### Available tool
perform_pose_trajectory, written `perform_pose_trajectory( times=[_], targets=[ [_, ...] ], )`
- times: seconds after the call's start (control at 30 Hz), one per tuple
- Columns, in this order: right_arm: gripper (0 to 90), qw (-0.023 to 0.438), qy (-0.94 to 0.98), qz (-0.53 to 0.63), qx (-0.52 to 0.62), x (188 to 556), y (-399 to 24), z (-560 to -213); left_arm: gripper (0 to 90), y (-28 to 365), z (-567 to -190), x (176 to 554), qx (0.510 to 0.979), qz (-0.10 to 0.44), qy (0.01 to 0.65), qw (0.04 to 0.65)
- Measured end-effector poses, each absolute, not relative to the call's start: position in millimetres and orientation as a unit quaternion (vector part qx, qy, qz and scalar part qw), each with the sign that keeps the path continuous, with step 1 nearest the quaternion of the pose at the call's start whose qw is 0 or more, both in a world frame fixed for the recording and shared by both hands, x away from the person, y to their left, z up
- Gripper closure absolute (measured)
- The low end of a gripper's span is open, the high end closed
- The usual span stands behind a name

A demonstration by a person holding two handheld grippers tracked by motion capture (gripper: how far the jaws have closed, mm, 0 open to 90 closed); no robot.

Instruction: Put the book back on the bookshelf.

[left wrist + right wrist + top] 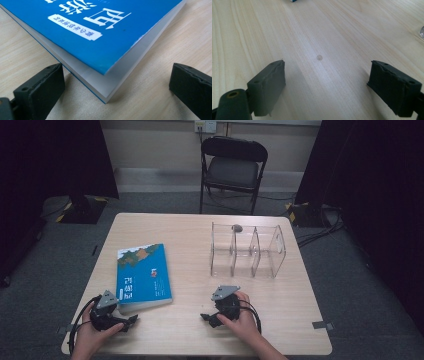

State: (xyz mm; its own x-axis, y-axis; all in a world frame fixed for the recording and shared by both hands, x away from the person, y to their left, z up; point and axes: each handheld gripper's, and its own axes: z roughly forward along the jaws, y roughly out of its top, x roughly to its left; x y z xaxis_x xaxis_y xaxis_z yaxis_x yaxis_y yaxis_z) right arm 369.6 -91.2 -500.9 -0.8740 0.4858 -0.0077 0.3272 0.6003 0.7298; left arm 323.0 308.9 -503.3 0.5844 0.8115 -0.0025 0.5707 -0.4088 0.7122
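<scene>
While flat on the table [200,320], blue book [87,32] corner between spread left tongs [116,82]

Blue book [143,276] with white lettering, pale wood-grain table [200,330], clear rack [247,250], black chair [233,167]

Black folding chair [233,167], grey carpet [165,202]

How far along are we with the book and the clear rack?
Nothing looks done yet: the blue book lies flat on the table, and the clear rack stands apart from it with no book in its slots. In hand: the left hand-held gripper is open, with the book's near corner between its jaws, unclamped. The right hand-held gripper is open over bare wood. Left, judging by the layout: probably gripping, lifting and slotting the book.
</scene>
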Motion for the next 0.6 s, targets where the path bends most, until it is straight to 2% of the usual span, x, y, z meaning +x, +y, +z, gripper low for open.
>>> perform_pose_trajectory(
  times=[0.3, 0.43, 0.6],
  targets=[
    [12.8, 0.103, 0.889, 0.384, 0.228, 370, -91, -501, 1.4, 308, -503, 331, 0.809, 0.186, 0.440, 0.343],
    [12.8, 0.103, 0.889, 0.385, 0.227, 370, -91, -501, 7.8, 309, -501, 334, 0.803, 0.188, 0.450, 0.342],
    [12.8, 0.104, 0.888, 0.386, 0.226, 370, -91, -501, 8.1, 309, -499, 336, 0.809, 0.183, 0.450, 0.332]
  ],
)
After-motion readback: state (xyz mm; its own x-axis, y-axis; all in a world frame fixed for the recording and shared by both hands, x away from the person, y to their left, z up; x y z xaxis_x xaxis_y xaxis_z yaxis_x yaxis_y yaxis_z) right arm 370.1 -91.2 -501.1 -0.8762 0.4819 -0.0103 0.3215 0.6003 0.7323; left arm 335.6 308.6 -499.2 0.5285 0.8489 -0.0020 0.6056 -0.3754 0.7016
